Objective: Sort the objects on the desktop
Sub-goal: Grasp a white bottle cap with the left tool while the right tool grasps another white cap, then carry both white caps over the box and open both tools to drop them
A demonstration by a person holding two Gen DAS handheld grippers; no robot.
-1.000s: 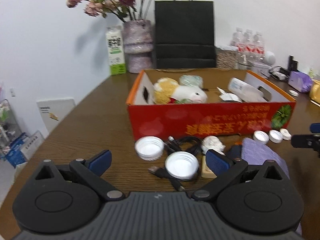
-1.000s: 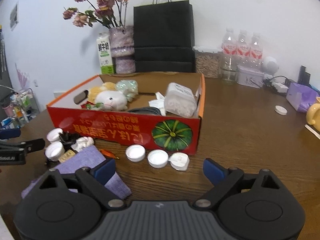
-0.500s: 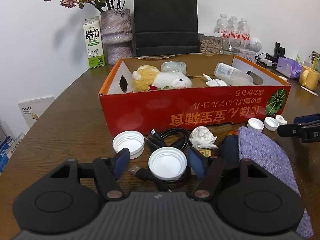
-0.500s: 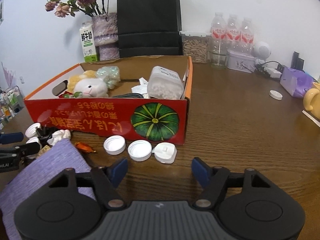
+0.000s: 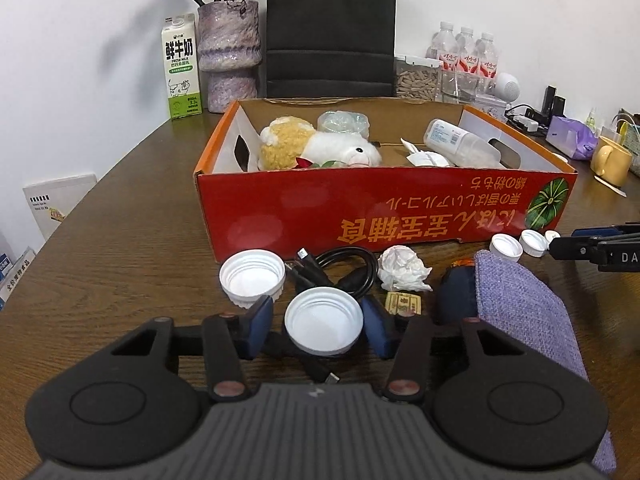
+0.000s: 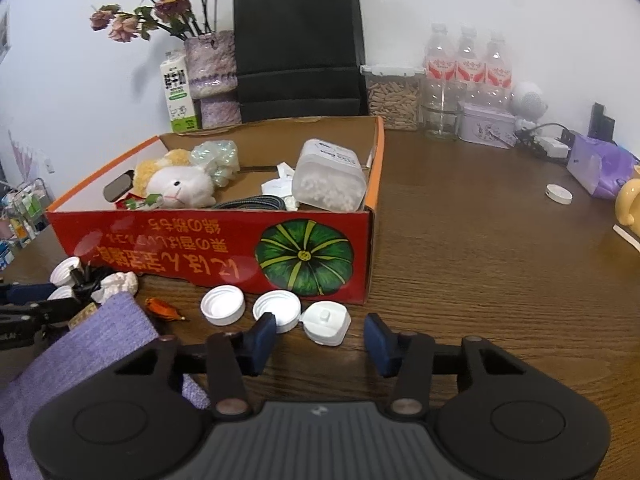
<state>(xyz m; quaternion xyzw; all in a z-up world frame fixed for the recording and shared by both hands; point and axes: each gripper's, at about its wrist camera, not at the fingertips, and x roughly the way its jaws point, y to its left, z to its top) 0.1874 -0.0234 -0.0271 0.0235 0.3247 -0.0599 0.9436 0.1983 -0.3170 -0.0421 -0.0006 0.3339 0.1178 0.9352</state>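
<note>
**Two grippers bracketing loose caps in front of the sorting box**

Left wrist view, lower centre: we see the left gripper (image 5: pixel 323 322) with its fingers (image 5: pixel 259 320) narrowed to either side of a wide white jar lid (image 5: pixel 324 322), which lies open side up on the wooden surface (image 5: pixel 120 264), partly over a black USB cable (image 5: pixel 340 270). Whether the pads already touch the rim we cannot tell. We judge the lid light, rigid and smooth-walled, so a hold across its full width on the ribbed rim should keep it; a slanted pinch could flick it out.

Right wrist view, lower centre: the right gripper (image 6: pixel 320 338) stands moderately wide and holds nothing, framing a white flip-top cap (image 6: pixel 326 322) just beside two small screw caps (image 6: pixel 278 310). We judge this cap equally light; its flat sides offer the surest hold.

The red cardboard box (image 6: pixel 208 252) fills mid-frame, just behind the caps.
</note>
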